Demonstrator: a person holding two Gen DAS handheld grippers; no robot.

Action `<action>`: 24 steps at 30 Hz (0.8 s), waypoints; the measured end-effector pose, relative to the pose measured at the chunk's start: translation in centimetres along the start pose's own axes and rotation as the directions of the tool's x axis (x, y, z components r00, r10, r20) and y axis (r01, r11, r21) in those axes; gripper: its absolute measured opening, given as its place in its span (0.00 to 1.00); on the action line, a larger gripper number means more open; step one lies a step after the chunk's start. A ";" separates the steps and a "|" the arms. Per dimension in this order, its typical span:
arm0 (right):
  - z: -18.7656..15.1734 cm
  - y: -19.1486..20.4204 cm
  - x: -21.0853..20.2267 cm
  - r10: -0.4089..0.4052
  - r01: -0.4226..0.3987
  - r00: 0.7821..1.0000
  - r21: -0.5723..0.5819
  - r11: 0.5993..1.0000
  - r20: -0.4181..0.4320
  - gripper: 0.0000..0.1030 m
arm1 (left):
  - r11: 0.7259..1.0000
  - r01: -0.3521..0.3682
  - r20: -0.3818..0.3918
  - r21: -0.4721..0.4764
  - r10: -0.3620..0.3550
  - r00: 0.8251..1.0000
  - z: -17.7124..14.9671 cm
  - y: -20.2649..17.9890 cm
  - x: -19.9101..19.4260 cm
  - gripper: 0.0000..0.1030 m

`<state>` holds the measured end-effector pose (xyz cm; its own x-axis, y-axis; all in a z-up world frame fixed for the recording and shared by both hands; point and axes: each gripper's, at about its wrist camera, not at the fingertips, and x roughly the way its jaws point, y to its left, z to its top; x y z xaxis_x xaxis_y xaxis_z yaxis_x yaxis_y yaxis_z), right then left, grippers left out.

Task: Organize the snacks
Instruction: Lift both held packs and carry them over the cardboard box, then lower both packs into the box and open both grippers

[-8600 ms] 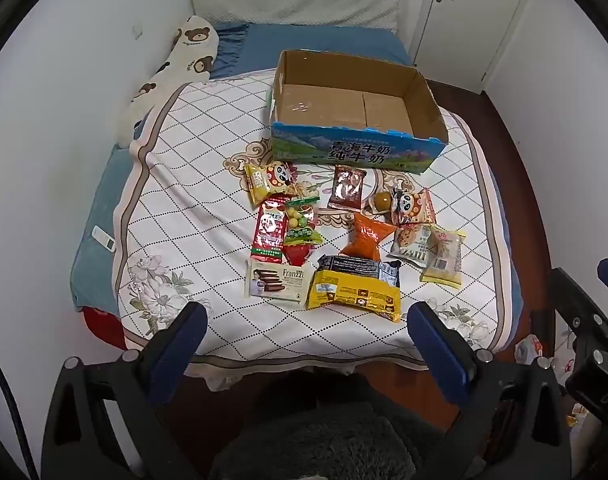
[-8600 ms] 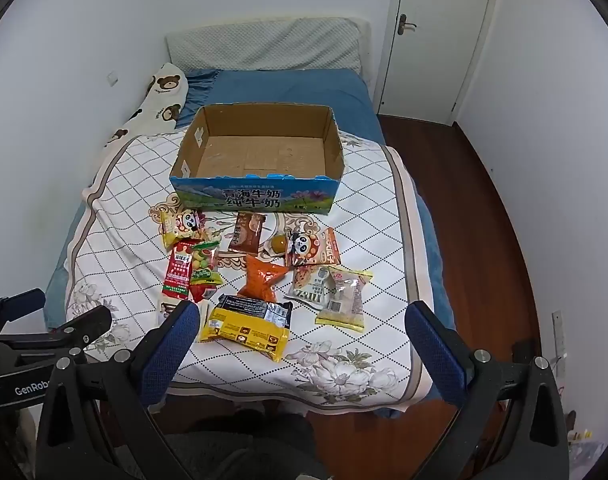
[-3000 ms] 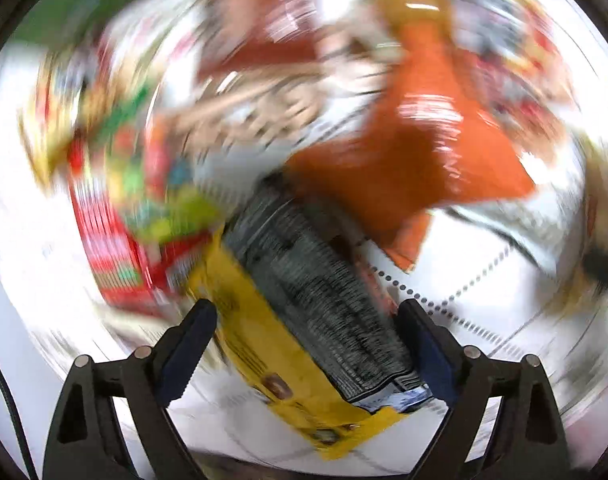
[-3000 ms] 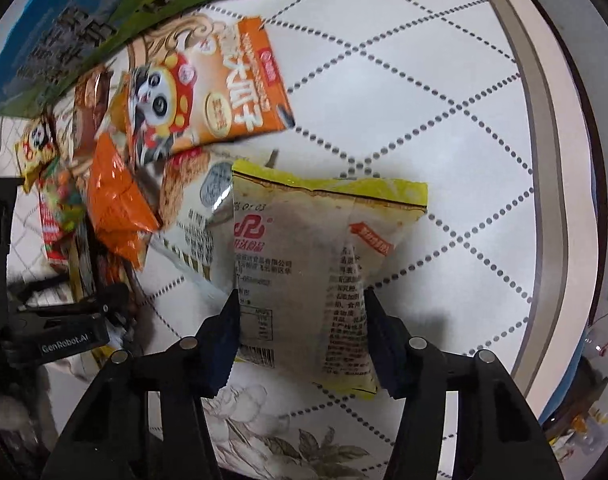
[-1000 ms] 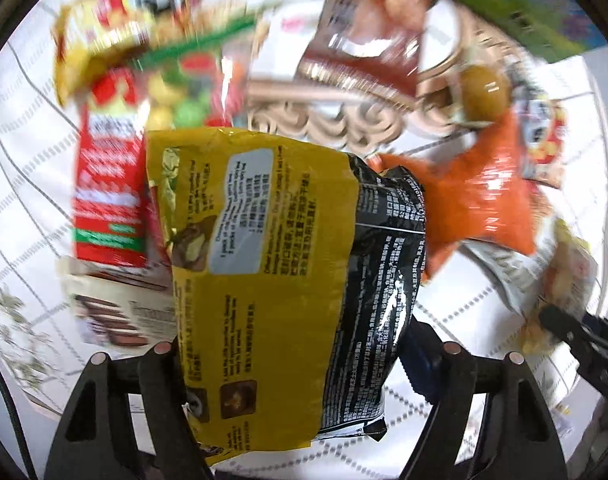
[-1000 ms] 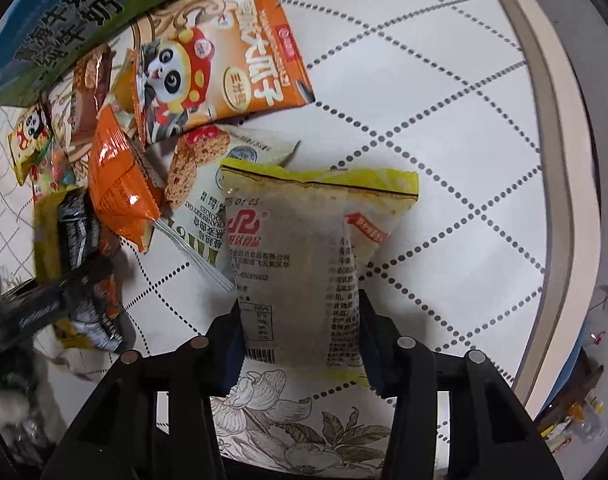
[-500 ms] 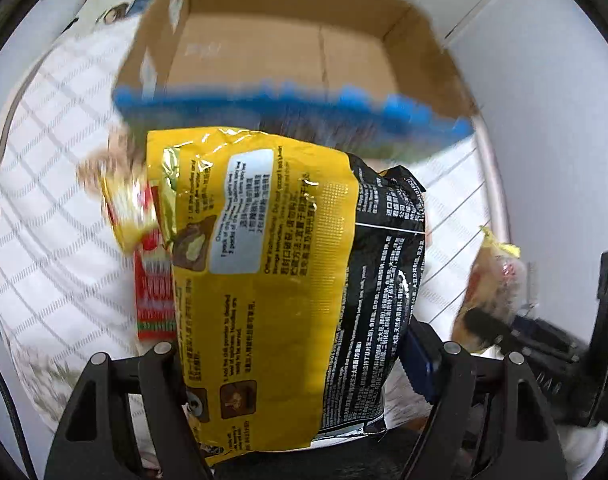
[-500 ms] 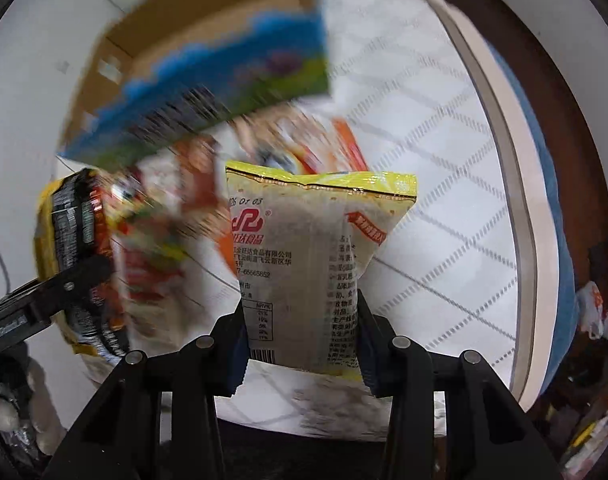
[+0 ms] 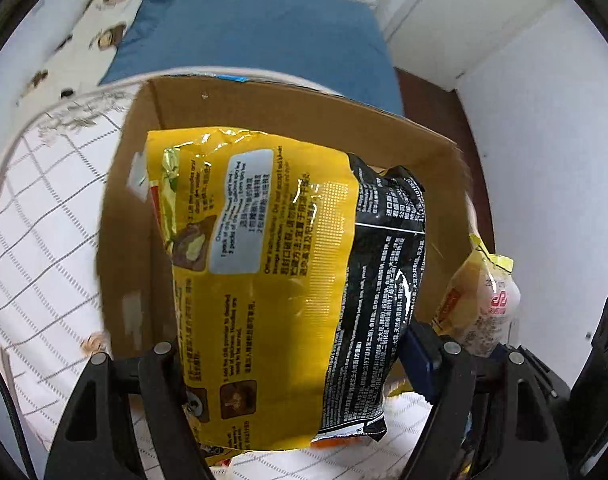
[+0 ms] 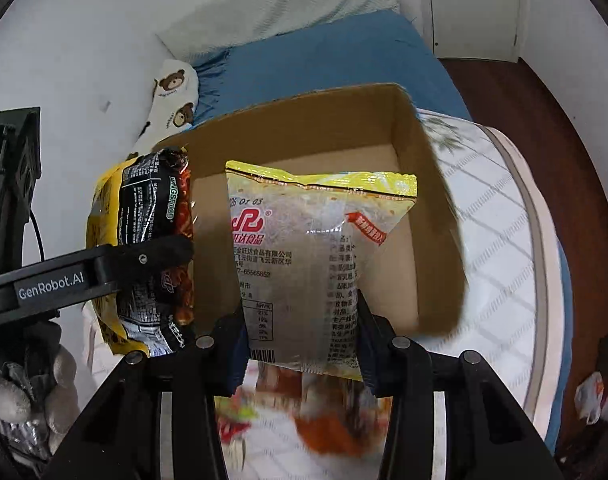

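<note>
The left gripper (image 9: 292, 364) has its jaws clenched on the lower part of a yellow-and-black snack bag (image 9: 288, 280). The bag stands upright out of the jaws, long axis running straight ahead from them, with its crimped top edge farthest away and its printed back toward the camera. Ahead of it and below lies the open cardboard box (image 9: 264, 108). The bag's top reaches over the box's left half, with the box's left wall just left of the bag and its far wall beyond the tip. Left of the jaws spreads the checked bedspread (image 9: 36, 216), bare as far as its border.

In the right wrist view, that same bag shows edge-on at the left, pinched by the dark arm of the left gripper.

The right gripper (image 10: 302, 340) grasps a clear snack packet with a yellow top seal (image 10: 307, 264) by its lower end. The packet also stands upright, long axis pointing away from the jaws, its yellow seal level and farthest off. It hangs before the box opening. Bare box floor shows above and to the right of the seal, and the box's right wall stands clear of the packet. Below the jaws lie blurred snacks (image 10: 304, 416) on the bedspread. Right of the box, the bedspread runs to the bed edge, then wooden floor (image 10: 543, 96).
</note>
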<state>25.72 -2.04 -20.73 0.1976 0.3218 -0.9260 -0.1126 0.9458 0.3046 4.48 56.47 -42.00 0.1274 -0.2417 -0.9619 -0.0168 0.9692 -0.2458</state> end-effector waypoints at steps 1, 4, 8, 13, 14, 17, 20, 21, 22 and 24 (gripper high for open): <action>0.9 0.3 1.0 -0.004 0.004 1.000 -0.007 1.000 -0.011 0.46 | 1.000 0.001 -0.018 -0.022 -0.001 1.000 0.6 1.3 1.1 0.75; 4.1 0.5 4.9 -0.001 0.001 0.998 -0.012 1.000 -0.055 0.46 | 0.997 -0.002 -0.061 -0.077 -0.003 0.998 1.5 5.8 4.8 0.75; 6.7 -0.1 9.8 -0.005 0.002 0.995 -0.028 1.000 -0.101 0.46 | 0.993 0.002 -0.110 -0.121 -0.015 0.994 1.0 10.1 7.8 0.75; 8.0 -0.4 13.9 -0.017 0.007 0.989 -0.067 0.998 -0.147 0.46 | 0.992 -0.039 -0.149 -0.122 0.021 0.989 -0.5 14.0 11.4 0.75; 8.2 -0.2 14.5 -0.017 0.006 0.988 -0.072 0.997 -0.153 0.46 | 0.991 -0.051 -0.155 -0.123 0.031 0.987 -1.2 14.7 11.8 0.75; 8.8 -0.2 16.5 -0.015 -0.006 0.980 -0.102 0.995 -0.200 0.65 | 0.988 -0.073 -0.188 -0.136 0.046 0.981 -2.4 18.7 13.1 0.76; 9.0 -0.5 17.6 -0.035 0.010 0.975 -0.114 0.993 -0.220 0.92 | 0.986 -0.092 -0.178 -0.136 0.067 0.982 -3.8 23.4 13.8 0.92; 9.1 -0.7 17.8 -0.034 0.009 0.974 -0.109 0.994 -0.225 0.92 | 0.987 -0.084 -0.168 -0.134 0.060 0.984 -3.2 24.2 14.4 0.92; 9.2 -0.9 17.7 -0.033 0.010 0.975 -0.103 0.995 -0.222 0.92 | 0.988 -0.083 -0.159 -0.130 0.062 0.985 -3.8 25.2 14.1 0.92; 9.2 -1.3 17.5 -0.039 0.018 0.976 -0.099 0.995 -0.213 0.92 | 0.989 -0.097 -0.139 -0.116 0.080 0.987 -4.1 24.9 13.6 0.92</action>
<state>38.27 2.71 -35.26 -0.0097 0.2681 -0.9633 -0.2049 0.9424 0.2643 1.76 77.09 -61.72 -0.0139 -0.1676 -0.9858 -0.1437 0.9759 -0.1639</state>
